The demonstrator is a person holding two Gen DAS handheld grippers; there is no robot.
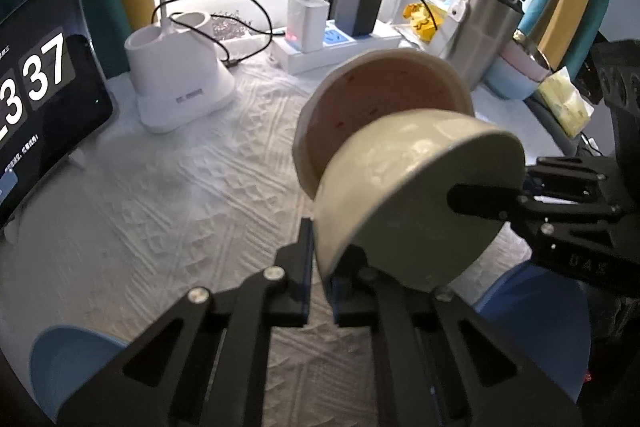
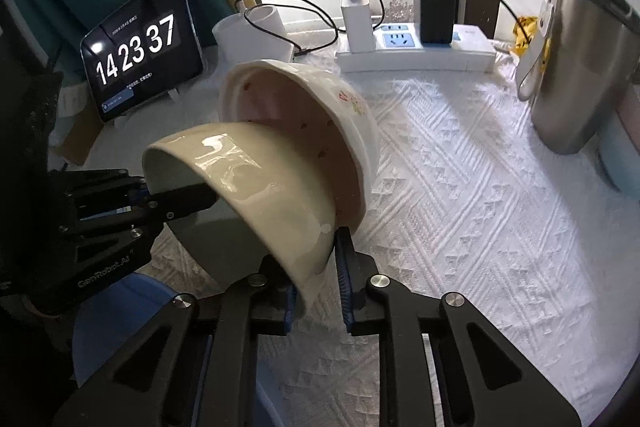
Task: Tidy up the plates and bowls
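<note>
Above the desk (image 2: 480, 187), the left claw (image 1: 320, 267) and the right claw (image 2: 316, 283) each pinched the cream bowl's (image 2: 256, 183) rim, tipped into the spotted bowl (image 2: 320, 115).

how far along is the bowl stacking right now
Done: the cream bowl sits base-first inside the spotted white bowl, both tipped sideways. In hand: the left gripper and right gripper each pinch the cream bowl's rim. Left: probably setting the pair upright, then dealing with the blue dish at the near edge.
</note>
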